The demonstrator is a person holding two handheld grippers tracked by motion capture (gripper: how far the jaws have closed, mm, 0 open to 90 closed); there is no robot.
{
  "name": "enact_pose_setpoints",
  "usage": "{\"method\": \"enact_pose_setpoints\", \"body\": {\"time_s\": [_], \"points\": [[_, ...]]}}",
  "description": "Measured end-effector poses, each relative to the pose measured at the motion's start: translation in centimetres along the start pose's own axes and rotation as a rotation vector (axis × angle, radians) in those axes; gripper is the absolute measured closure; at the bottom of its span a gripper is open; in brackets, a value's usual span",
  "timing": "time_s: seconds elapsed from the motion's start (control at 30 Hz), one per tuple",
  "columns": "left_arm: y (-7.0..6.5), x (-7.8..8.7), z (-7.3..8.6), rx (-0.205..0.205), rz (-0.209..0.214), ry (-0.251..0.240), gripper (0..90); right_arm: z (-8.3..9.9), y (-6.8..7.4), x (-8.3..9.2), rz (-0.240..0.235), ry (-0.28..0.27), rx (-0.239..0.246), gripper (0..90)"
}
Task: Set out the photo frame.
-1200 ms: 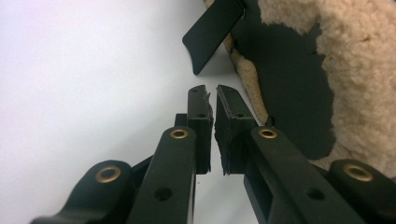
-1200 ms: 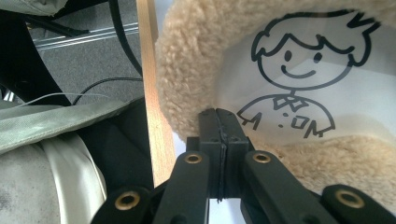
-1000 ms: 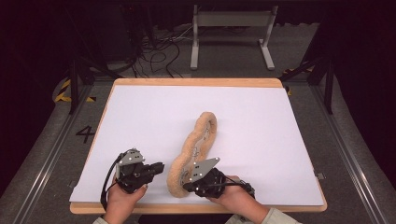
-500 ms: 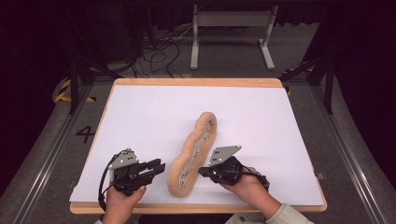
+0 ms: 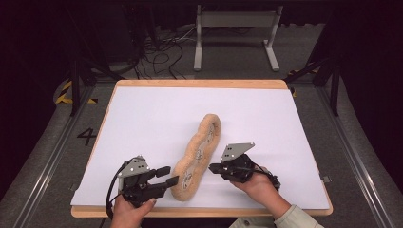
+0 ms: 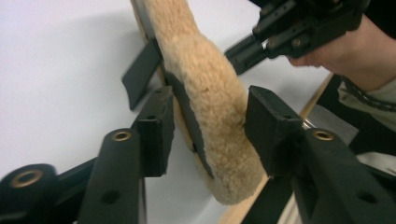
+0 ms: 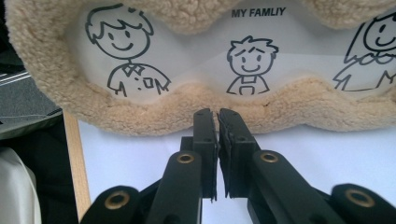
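- The left gripper [image 5: 164, 176] has just been opening its jaws, and they now stand apart on either side of the near end of the fleecy photo frame [image 5: 197, 154], whose fleece edge sits between them without being clamped.
- Compared with a second ago, the right gripper [image 5: 215, 167] has drawn off the frame to its right side; the frame seems released and set down.
- The right gripper's jaws are closed together on nothing, their tips just short of the fleece border.
- The frame lies aslant on the white sheet [image 5: 142, 118] on the table [image 5: 199, 84].
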State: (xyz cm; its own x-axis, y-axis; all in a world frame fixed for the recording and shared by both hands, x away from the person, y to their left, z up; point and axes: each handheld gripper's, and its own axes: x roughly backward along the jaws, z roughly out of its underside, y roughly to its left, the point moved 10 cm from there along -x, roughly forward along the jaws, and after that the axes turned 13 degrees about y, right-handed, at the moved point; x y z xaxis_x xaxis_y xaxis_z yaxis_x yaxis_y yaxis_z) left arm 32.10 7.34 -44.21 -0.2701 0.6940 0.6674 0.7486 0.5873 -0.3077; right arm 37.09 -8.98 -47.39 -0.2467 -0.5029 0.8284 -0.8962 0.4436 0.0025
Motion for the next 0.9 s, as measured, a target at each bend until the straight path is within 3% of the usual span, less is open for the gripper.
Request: {"method": "enact_pose_setpoints", "body": {"time_s": [0.17, 0.23, 0.37, 0.53, 0.7, 0.9], "points": [[-0.2, -0.3, 0.1, -0.01, 0.011, 0.025, 46.9, 0.2, -0.4, -0.1, 0.003, 0.002, -0.014, 84.7], [-0.9, -0.6, 0.3, -0.024, 0.015, 0.044, 45.3, 0.2, -0.5, -0.1, 0.003, 0.001, -0.017, 84.5], [-1.1, -1.5, 0.8, -0.049, -0.035, 0.086, 44.0, 0.3, -0.7, -0.1, 0.004, 0.001, -0.025, 83.5], [-0.7, -2.6, 1.5, -0.014, -0.034, 0.146, 45.6, 0.3, -1.1, -0.2, 0.008, -0.001, -0.038, 82.9], [-1.0, -2.7, 1.5, -0.023, -0.025, 0.154, 55.4, 0.4, -1.5, -0.2, 0.007, -0.003, -0.049, 81.5], [-0.9, -2.5, 1.4, -0.001, -0.026, 0.155, 58.8, 0.1, -2.2, 0.2, 0.01, -0.016, -0.059, 79.7]]}}
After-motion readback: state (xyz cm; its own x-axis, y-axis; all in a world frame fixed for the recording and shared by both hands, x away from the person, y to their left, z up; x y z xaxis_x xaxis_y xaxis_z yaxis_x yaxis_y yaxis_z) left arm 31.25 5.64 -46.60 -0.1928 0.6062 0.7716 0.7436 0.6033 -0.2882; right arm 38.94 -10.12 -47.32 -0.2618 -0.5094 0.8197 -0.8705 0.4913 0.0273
